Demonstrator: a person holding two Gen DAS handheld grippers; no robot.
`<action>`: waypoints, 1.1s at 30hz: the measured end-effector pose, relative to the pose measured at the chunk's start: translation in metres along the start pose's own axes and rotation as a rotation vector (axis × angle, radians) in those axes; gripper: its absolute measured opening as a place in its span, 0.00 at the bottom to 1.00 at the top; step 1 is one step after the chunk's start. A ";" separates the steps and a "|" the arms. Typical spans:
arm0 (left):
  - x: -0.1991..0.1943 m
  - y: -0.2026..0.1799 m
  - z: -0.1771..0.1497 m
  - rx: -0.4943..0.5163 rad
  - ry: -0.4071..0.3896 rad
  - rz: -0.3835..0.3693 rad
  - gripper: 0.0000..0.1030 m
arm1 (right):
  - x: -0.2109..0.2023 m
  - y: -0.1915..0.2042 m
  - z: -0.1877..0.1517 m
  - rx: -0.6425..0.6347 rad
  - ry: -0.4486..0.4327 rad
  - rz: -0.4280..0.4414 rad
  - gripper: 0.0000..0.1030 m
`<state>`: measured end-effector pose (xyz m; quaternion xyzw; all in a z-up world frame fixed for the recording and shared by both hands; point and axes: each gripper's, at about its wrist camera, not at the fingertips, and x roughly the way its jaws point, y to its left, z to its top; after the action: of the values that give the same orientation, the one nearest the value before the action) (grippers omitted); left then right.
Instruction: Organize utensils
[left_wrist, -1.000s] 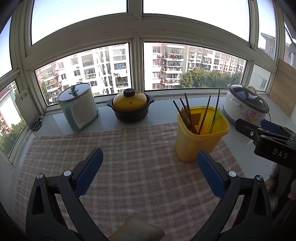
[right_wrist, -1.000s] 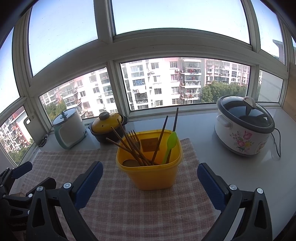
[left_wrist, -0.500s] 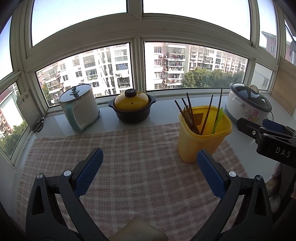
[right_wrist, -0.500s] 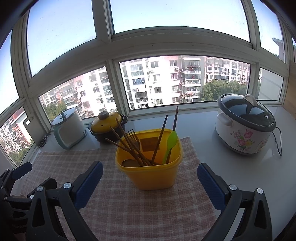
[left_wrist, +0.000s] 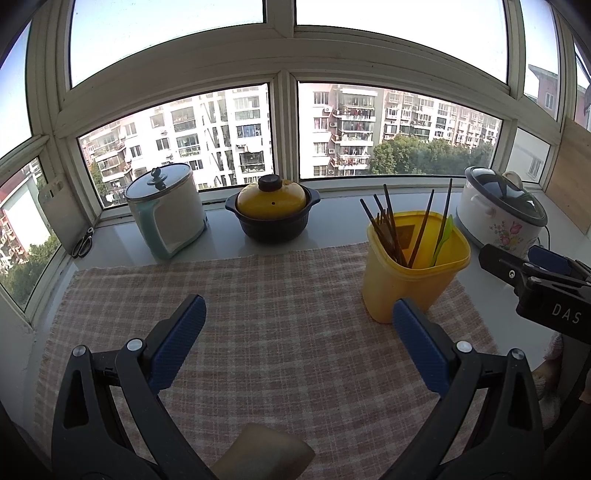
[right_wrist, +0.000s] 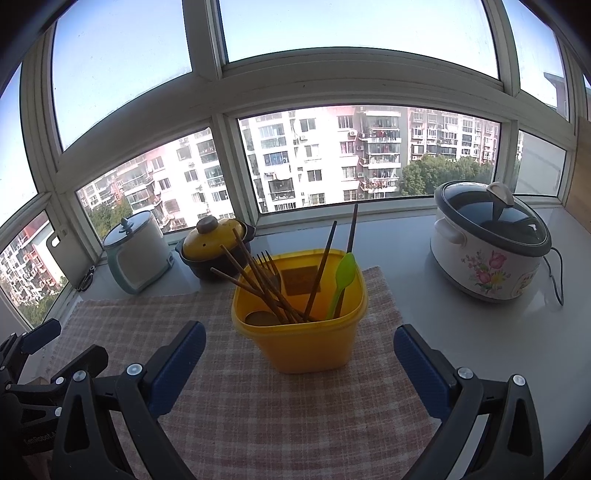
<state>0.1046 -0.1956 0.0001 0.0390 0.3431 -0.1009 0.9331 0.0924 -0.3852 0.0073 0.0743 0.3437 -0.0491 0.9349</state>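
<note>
The checked cloth (right_wrist: 295, 406) covers the table. The yellow tub (right_wrist: 301, 332) stands directly ahead of the right claw (right_wrist: 299, 354), ahead and right of the left claw (left_wrist: 299, 339); the right is nearer. Both claws gape wide, empty. Chopsticks (right_wrist: 258, 280), fork (right_wrist: 266, 264) and green spoon (right_wrist: 343, 277) stand handle-down, long axes near upright, leaning.

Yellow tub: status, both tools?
Left tool open, empty. Right tool open, empty, lined up on yellow tub. Chopsticks, fork, green spoon standing inside. Nothing in the way.
</note>
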 end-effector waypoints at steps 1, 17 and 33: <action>-0.001 0.001 0.000 -0.002 0.000 0.000 0.99 | -0.001 0.001 0.000 -0.002 0.000 0.000 1.00; -0.006 -0.002 0.000 -0.007 0.005 -0.006 1.00 | -0.003 0.002 -0.002 0.003 -0.003 -0.001 1.00; -0.007 -0.006 0.001 -0.006 0.005 -0.010 1.00 | -0.005 -0.002 -0.003 0.008 -0.001 0.002 1.00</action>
<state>0.0982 -0.2007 0.0055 0.0350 0.3460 -0.1044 0.9318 0.0869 -0.3860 0.0079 0.0784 0.3428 -0.0495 0.9348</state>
